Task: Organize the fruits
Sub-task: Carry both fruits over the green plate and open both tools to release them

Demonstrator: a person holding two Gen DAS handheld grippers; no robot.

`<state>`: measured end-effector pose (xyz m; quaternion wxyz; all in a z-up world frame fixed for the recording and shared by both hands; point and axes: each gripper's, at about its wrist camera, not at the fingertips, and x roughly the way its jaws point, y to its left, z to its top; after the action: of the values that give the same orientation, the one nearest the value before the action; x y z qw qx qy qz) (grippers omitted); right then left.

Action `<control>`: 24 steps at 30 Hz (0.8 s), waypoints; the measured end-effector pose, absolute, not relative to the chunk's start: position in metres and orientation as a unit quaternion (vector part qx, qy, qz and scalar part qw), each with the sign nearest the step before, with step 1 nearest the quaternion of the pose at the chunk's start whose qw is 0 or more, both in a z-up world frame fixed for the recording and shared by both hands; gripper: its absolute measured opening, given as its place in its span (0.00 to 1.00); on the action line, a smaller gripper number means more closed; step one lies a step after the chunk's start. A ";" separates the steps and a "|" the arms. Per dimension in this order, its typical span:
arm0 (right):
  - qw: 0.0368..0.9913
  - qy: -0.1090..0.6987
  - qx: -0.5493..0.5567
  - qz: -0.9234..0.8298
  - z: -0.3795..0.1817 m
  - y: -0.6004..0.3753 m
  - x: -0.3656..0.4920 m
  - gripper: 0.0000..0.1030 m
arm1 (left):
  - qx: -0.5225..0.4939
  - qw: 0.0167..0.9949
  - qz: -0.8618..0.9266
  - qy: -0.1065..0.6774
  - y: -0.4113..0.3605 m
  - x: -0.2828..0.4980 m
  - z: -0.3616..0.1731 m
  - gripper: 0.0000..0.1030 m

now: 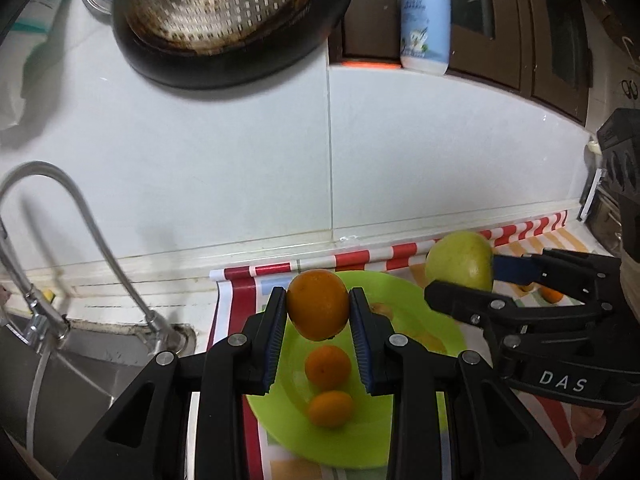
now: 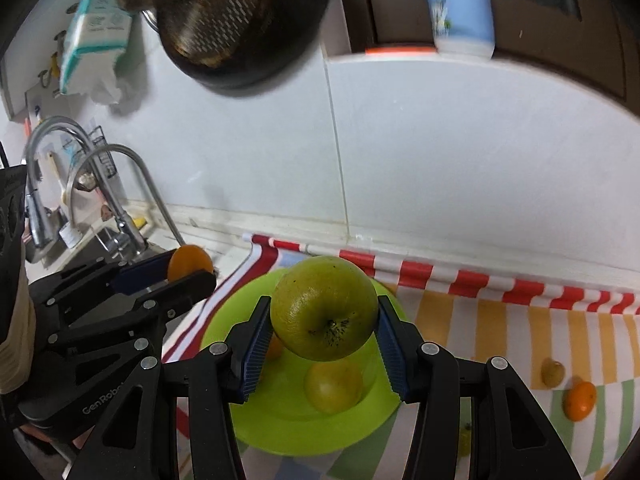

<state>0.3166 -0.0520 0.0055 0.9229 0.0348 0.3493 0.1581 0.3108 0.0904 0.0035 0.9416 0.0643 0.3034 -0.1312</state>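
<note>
My left gripper (image 1: 318, 308) is shut on an orange (image 1: 318, 304) and holds it above a lime-green plate (image 1: 400, 296). Two small oranges (image 1: 328, 367) (image 1: 331, 408) lie on the plate below it. My right gripper (image 2: 323, 326) is shut on a green apple (image 2: 323, 314) and holds it over the same plate (image 2: 280, 420), above a yellowish fruit (image 2: 333, 388). The right gripper with the apple (image 1: 460, 266) shows at the right of the left wrist view. The left gripper with its orange (image 2: 190, 262) shows at the left of the right wrist view.
The plate sits on a striped cloth (image 2: 500, 320) against a white tiled wall. A small orange (image 2: 579, 401) and a small yellow-green fruit (image 2: 553, 372) lie on the cloth at right. A sink with a tap (image 1: 52, 208) lies to the left. A pan (image 1: 232, 20) hangs above.
</note>
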 end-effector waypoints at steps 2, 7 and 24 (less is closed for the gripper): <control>0.918 0.360 0.039 0.160 -0.003 -0.051 0.326 0.50 | 0.066 0.940 -0.134 0.307 0.091 0.322 -0.003 0.31; 0.908 0.388 0.039 0.155 -0.027 -0.047 0.347 0.50 | 0.071 0.932 -0.144 0.326 0.090 0.346 -0.024 0.31; 0.890 0.430 0.022 0.151 -0.057 -0.033 0.366 0.50 | 0.070 0.914 -0.141 0.374 0.096 0.374 -0.062 0.38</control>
<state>0.3663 -0.0331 -0.0572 0.8900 0.0223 0.4295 0.1513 0.3737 0.0960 -0.0616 0.9141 0.0701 0.3737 -0.1406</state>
